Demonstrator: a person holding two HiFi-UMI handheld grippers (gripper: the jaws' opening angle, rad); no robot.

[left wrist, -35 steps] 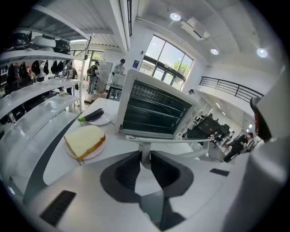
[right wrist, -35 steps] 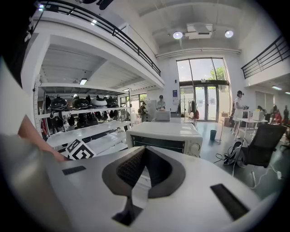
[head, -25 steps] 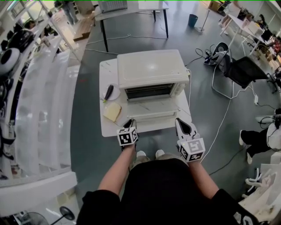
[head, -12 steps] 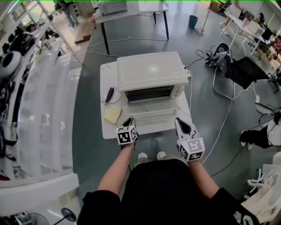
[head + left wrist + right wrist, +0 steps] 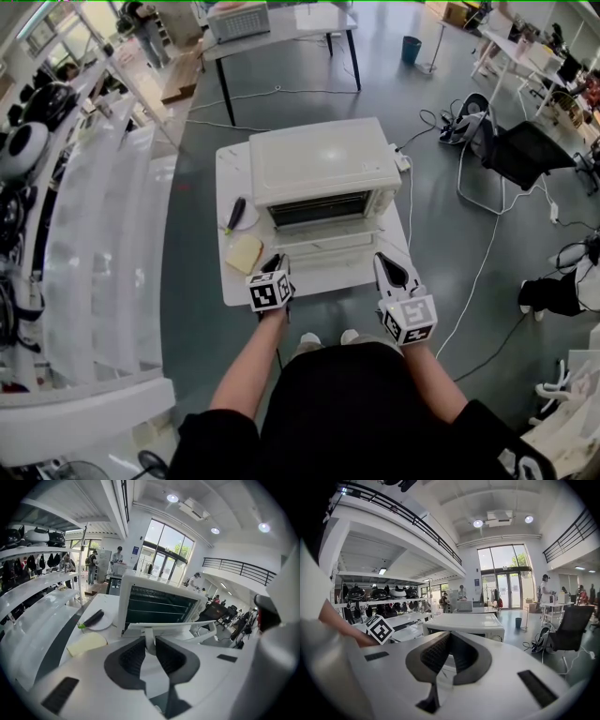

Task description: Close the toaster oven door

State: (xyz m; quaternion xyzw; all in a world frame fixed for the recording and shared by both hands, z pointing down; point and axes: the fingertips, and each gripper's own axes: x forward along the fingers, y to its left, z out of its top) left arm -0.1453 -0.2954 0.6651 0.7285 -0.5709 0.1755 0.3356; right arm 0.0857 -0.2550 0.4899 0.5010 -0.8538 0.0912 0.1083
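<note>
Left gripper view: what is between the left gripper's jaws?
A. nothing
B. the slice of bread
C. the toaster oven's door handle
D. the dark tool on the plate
C: the left gripper has its pads closed on the white post of the door handle of the open toaster oven, while the slice of bread lies apart on the table.

We see bread (image 5: 244,253) and plate (image 5: 249,222) crowding the surface's (image 5: 395,246) left, oven door (image 5: 323,246) barring near centre, right strip free.
</note>
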